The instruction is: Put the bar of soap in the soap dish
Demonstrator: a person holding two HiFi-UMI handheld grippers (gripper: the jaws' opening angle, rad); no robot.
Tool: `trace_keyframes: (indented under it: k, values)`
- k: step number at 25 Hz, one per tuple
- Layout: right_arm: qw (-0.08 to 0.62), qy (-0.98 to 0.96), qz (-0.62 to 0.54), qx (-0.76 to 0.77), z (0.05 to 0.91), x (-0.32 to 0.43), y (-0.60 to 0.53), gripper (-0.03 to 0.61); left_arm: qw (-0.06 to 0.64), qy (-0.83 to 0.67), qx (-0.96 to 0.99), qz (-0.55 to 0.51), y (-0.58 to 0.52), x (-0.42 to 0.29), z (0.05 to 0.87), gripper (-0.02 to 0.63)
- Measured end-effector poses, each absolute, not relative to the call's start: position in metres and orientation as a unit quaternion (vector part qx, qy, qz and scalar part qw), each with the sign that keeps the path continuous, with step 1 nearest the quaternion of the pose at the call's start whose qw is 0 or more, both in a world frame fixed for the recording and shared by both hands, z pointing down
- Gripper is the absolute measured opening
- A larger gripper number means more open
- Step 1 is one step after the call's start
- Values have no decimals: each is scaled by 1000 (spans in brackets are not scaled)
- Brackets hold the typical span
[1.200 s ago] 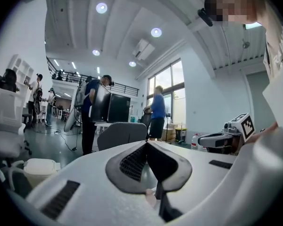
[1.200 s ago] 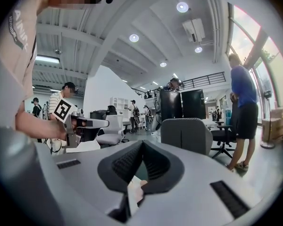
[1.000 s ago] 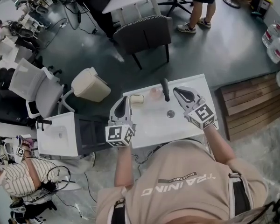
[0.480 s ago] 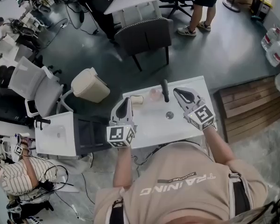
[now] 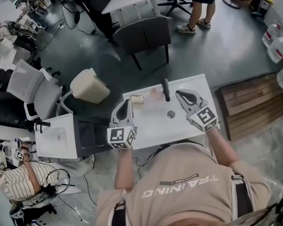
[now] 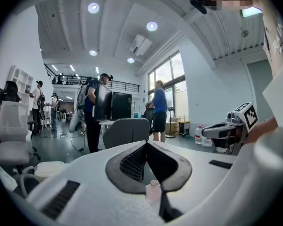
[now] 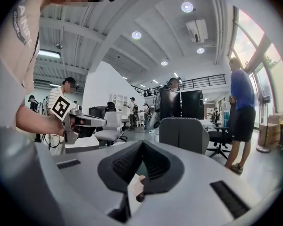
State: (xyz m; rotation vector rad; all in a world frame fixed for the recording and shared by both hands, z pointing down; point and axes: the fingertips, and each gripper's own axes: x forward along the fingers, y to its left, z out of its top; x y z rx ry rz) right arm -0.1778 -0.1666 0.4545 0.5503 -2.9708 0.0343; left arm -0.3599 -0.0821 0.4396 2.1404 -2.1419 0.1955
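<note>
On the white sink top point(image 5: 198, 84), a cream bar of soap point(image 5: 137, 99) lies at the far left. A pale pink soap dish point(image 5: 155, 94) sits just right of it, beside the faucet. My left gripper point(image 5: 126, 101) hovers just short of the soap, with its jaws shut and nothing between them point(image 6: 146, 144). My right gripper point(image 5: 178, 92) is held to the right of the faucet, its tips also closed together and empty point(image 7: 142, 142). Each gripper shows at the side of the other's view: the right one point(image 6: 224, 128) and the left one point(image 7: 87, 121).
A black faucet point(image 5: 166, 89) stands at the back of the basin, with a round drain point(image 5: 170, 114) in front of it. A beige bin point(image 5: 88, 85) and a white office chair point(image 5: 35, 86) stand to the left. A grey chair point(image 5: 144, 34) is beyond, and a wooden pallet point(image 5: 254, 102) to the right.
</note>
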Motion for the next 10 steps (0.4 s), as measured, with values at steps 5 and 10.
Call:
trace_keyframes:
  k: [5, 10]
  values:
    - [61, -980, 16, 187, 457, -174, -167, 12, 56, -700, 709, 61, -83, -357, 438, 9]
    - [58, -981, 18, 185, 458, -175, -163, 12, 53, -702, 708, 60, -80, -359, 436, 9]
